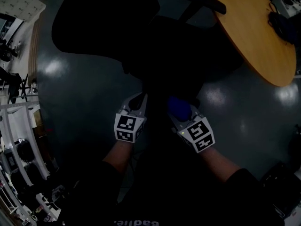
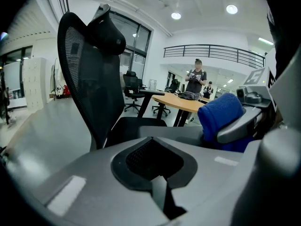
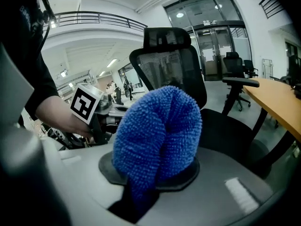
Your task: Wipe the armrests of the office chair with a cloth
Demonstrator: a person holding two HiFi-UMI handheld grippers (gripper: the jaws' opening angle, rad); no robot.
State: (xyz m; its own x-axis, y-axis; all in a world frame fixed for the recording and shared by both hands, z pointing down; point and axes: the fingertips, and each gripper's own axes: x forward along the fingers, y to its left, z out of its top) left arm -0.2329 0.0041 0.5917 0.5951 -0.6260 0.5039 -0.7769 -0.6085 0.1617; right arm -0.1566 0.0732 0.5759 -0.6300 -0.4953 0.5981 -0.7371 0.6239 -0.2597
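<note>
Armrests are the target, yet only one armrest [image 1: 205,2] can be made out in the dim head view, a dark bar at about 1 o'clock beside the edge of the round wooden table [image 1: 256,36]; the other is lost in the black mass of the office chair [image 1: 106,20], which fills the 12 o'clock part of that view. The blue cloth [image 3: 157,138] is not on the chair: it is bunched in a thick fold between the jaws of the right gripper [image 1: 182,117], which pinch its lower end while the rest bulges up free. In the head view it sits just past centre toward 5 o'clock, near the person's body and apart from both the seat and the armrest. The left gripper [image 1: 139,99] hangs just beside it toward 7 o'clock with its jaws pressed together on nothing. From the right gripper view the chair's mesh back stands at 12 o'clock and the armrest at 2 o'clock, beyond the cloth. The step in hand looks like the approach, with no wiping begun. The next move probably calls for carrying the cloth forward toward 1 o'clock, laying its bulging face flat on the armrest's top and drawing it along the length. The chair may roll or swivel under pressure, so the free left gripper might steady it.
</note>
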